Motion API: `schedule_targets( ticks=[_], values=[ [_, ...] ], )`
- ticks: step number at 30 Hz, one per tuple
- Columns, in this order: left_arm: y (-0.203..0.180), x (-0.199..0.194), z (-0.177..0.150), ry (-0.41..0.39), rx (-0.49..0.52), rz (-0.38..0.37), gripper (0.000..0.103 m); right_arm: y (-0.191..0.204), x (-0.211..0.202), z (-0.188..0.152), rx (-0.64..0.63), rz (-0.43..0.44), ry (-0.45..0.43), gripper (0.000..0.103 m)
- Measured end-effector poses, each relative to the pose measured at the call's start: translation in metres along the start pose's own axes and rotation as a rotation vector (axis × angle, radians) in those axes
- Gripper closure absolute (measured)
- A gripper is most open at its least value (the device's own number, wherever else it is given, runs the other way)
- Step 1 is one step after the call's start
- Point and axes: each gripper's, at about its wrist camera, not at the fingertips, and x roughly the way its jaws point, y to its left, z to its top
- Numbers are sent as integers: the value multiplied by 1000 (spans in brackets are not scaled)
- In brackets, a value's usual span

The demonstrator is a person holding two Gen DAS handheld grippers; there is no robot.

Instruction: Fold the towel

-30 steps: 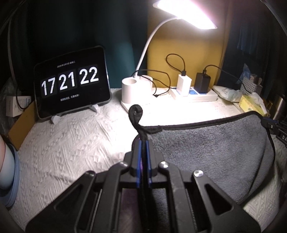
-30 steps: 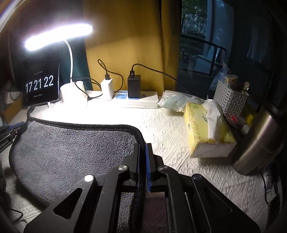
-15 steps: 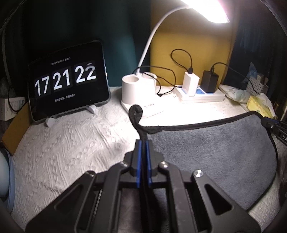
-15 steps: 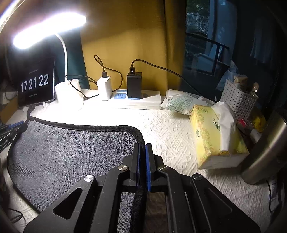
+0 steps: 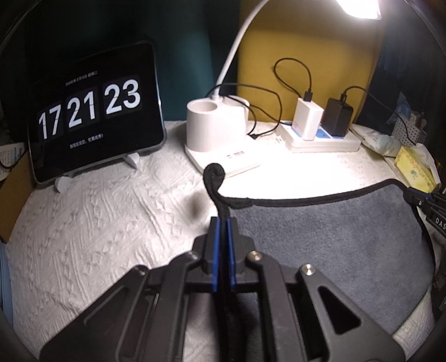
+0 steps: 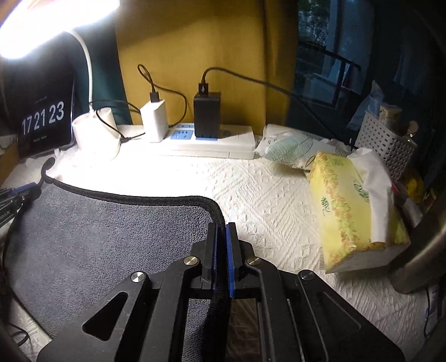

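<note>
Dim room, yellow curtain (image 6: 195, 41) behind, worktop (image 5: 92, 222) under a white textured cloth, lit by a desk lamp (image 5: 359, 7); tablet clock (image 5: 94, 111) at rear left, power strip (image 6: 211, 142) with two chargers at rear centre, tissue box (image 6: 354, 211) and white basket (image 6: 387, 144) to the right. Grey towel (image 5: 334, 245) with black piping spread between both tools, raised at its far edge. Left claw (image 5: 222, 222) clamped on the towel's left corner, hanging loop (image 5: 213, 175) standing up just beyond the blue pads. Right claw (image 6: 221, 227) clamped likewise on the right corner, piping curving into the closed pads. Step in hand judged as carrying the gripped edge across for the first fold. To be done well: both corners kept level and taut, moved together at equal pace, sag in the middle avoided, edge laid squarely onto the opposite edge before release; drift toward the lamp base (image 5: 217, 131) and charger cables to be avoided. Against the frames one second back: clock now reading 23 rather than 22; lamp base, tablet and power strip larger and lower in both views, consistent with both tools advanced toward the rear of the worktop; grip unchanged on both corners; towel edge still held in the same curve.
</note>
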Motion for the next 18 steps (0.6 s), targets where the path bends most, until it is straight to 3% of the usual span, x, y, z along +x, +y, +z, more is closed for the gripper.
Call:
schedule_targets(
  ticks=[12, 18],
  values=[
    [3, 23, -2, 104, -16, -12, 96, -1, 25, -5, 13, -1, 65, 96],
    [4, 27, 0, 116, -25, -10, 94, -2, 30, -7, 19, 0, 87, 96]
  ],
)
